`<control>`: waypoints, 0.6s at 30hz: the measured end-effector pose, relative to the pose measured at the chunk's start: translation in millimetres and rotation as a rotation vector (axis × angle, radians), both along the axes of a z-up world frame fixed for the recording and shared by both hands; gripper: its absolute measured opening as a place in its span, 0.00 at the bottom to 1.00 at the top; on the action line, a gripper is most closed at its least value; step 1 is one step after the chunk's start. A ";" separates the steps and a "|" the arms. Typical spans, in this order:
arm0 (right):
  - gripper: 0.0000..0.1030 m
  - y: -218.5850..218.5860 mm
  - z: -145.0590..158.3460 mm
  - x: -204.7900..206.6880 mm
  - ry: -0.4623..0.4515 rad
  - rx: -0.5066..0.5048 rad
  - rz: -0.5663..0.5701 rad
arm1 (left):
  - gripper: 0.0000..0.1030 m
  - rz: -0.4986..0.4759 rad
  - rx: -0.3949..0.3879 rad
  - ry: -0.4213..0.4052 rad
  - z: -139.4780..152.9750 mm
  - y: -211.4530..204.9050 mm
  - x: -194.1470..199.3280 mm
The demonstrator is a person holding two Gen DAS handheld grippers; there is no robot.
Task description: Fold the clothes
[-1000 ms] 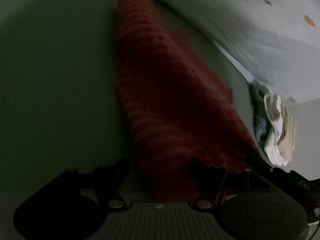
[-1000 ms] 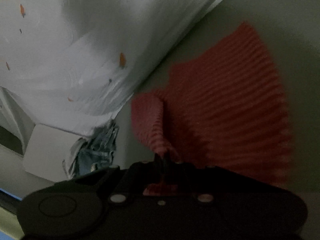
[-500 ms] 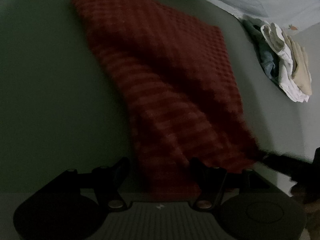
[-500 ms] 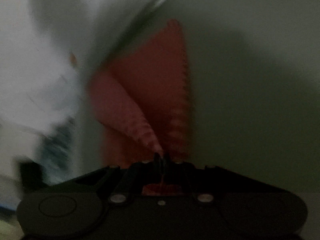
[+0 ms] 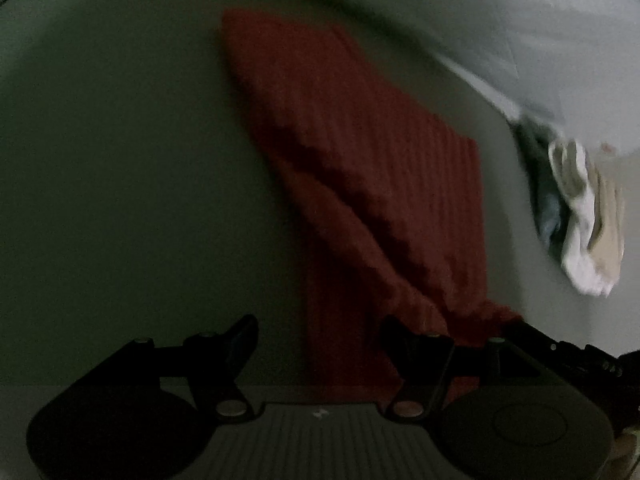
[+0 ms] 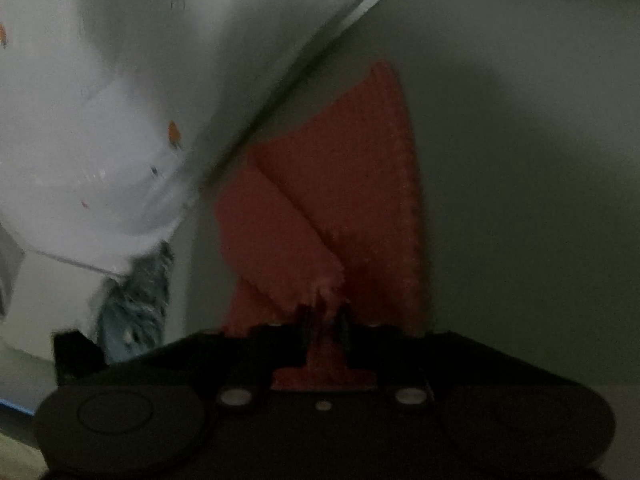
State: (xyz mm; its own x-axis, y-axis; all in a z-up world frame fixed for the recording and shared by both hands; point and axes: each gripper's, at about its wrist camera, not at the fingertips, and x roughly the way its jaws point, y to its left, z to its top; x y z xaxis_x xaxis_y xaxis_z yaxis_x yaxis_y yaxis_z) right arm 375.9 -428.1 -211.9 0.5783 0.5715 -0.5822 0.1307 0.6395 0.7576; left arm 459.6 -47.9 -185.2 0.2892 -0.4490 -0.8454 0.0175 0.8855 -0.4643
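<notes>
A plain grey-green counter (image 5: 120,160) carries a ribbed red cloth (image 5: 360,168), folded over on itself, running away from the left tool (image 5: 320,336). Farther off to that tool's right, a heap of pale and blue garments (image 5: 576,216) lies at the counter's edge.

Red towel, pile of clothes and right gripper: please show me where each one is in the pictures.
red towel (image 5: 360,168): left wrist view, on its flat ribbed middle.
pile of clothes (image 5: 580,216): left wrist view, on the white garment.
right gripper (image 6: 326,310): right wrist view, between its fingers, at the pinched towel edge.
</notes>
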 end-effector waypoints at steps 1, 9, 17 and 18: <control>0.22 -1.6 -0.5 9.3 -0.005 0.014 -0.005 | 0.67 0.014 -0.007 -0.005 1.0 0.3 4.7; 0.34 0.1 -20.0 75.0 0.016 0.208 -0.050 | 0.67 0.105 -0.072 0.006 4.3 17.3 55.1; 0.35 37.2 -44.6 150.2 0.058 0.206 0.016 | 0.68 0.124 0.036 0.037 -7.0 14.4 110.9; 0.35 44.3 -49.8 159.7 0.068 0.227 0.013 | 0.68 0.125 0.038 0.045 -7.9 14.2 114.4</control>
